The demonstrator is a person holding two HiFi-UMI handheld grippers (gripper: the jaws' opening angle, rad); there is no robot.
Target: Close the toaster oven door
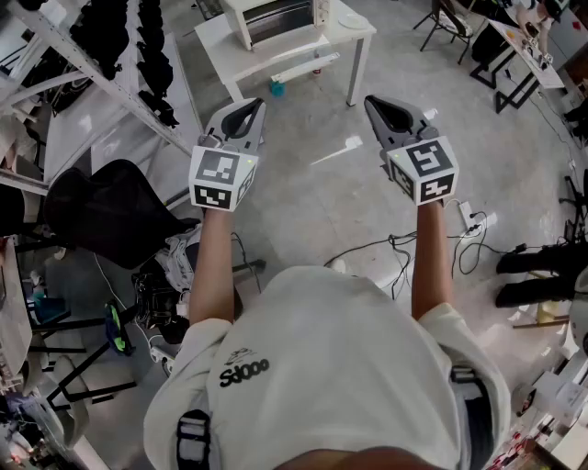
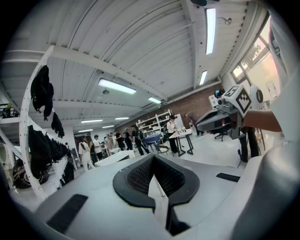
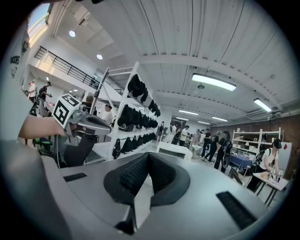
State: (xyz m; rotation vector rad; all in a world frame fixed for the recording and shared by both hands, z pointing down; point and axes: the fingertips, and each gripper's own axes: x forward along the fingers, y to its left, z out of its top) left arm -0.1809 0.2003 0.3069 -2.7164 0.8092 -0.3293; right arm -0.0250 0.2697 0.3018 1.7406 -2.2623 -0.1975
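Observation:
A white toaster oven (image 1: 276, 16) stands on a white table (image 1: 303, 50) at the top of the head view, several steps ahead; how its door stands I cannot tell. My left gripper (image 1: 254, 106) and right gripper (image 1: 371, 101) are held out side by side over the floor, well short of the table. Both point toward it, jaws together, with nothing between them. In the left gripper view the pads (image 2: 140, 174) meet at the tip. The pads (image 3: 133, 174) in the right gripper view meet too, and the oven (image 3: 176, 151) shows small beyond them.
A rack hung with black items (image 1: 138, 46) runs along the left. A black chair (image 1: 110, 216) stands at my left side. Cables (image 1: 395, 248) and a power strip (image 1: 469, 216) lie on the floor to the right. Several people stand at tables far off.

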